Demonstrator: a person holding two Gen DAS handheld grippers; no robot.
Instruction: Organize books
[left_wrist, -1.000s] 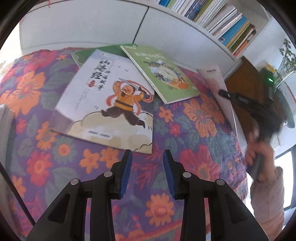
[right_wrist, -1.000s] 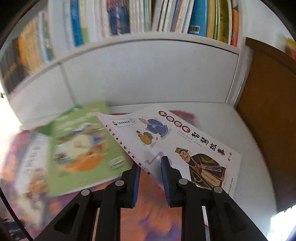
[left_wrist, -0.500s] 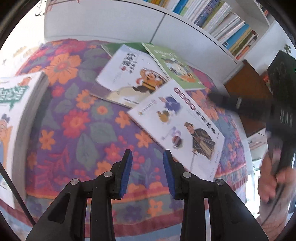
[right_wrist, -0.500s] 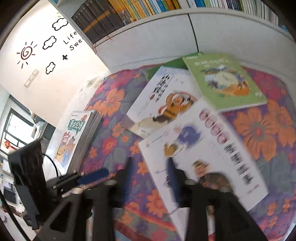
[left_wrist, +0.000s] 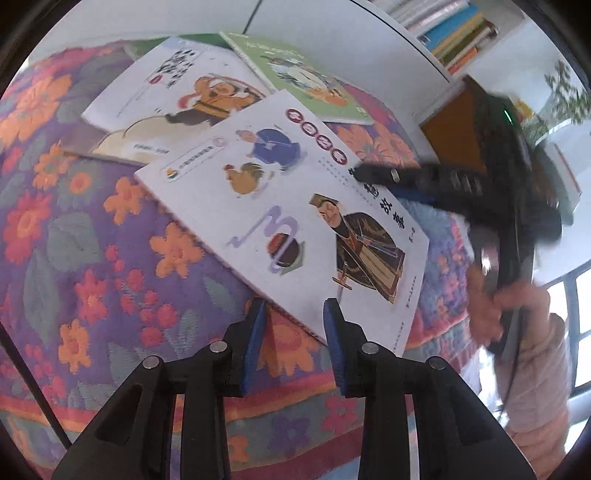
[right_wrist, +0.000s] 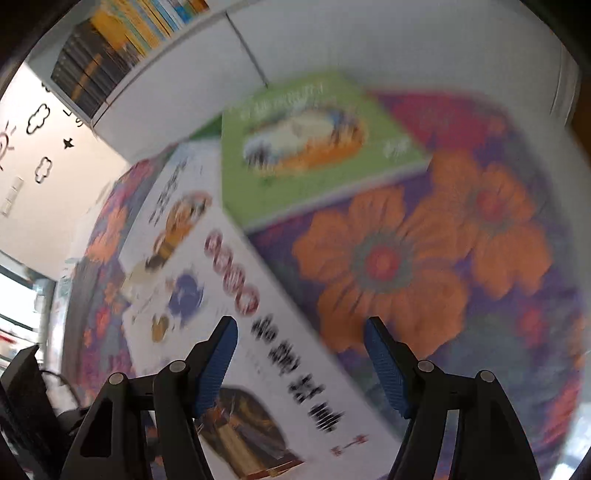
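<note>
Right gripper (right_wrist: 301, 363): the jaws have just been opening and are seen spread wide above the white storybook (left_wrist: 295, 206), with the book's right edge and the flowered cloth (left_wrist: 85, 236) showing in the gap between the blue pads (right_wrist: 218, 360); nothing is gripped. In the left wrist view the same gripper (left_wrist: 373, 173) is blurred, its tips over the book's right margin; whether they touch the cover cannot be told. Left gripper (left_wrist: 293, 341): the jaws are held narrow, with a clear gap between the blue pads and nothing in it; the tips lie just beside the near edge of the white storybook, and contact cannot be judged.

The white storybook is laid flat and askew on the flowered cloth near the table's front edge. Its far corner overlaps a second white book with an orange-robed figure (left_wrist: 177, 96). A green book (left_wrist: 299, 77) is lying beyond these, partly over the second white book. A white shelf unit (left_wrist: 332, 33) is seen behind the table, with rows of upright books (left_wrist: 458, 33) on it. A person's hand (left_wrist: 506, 306) and pale sleeve are seen at the right, holding the right gripper's handle.
</note>
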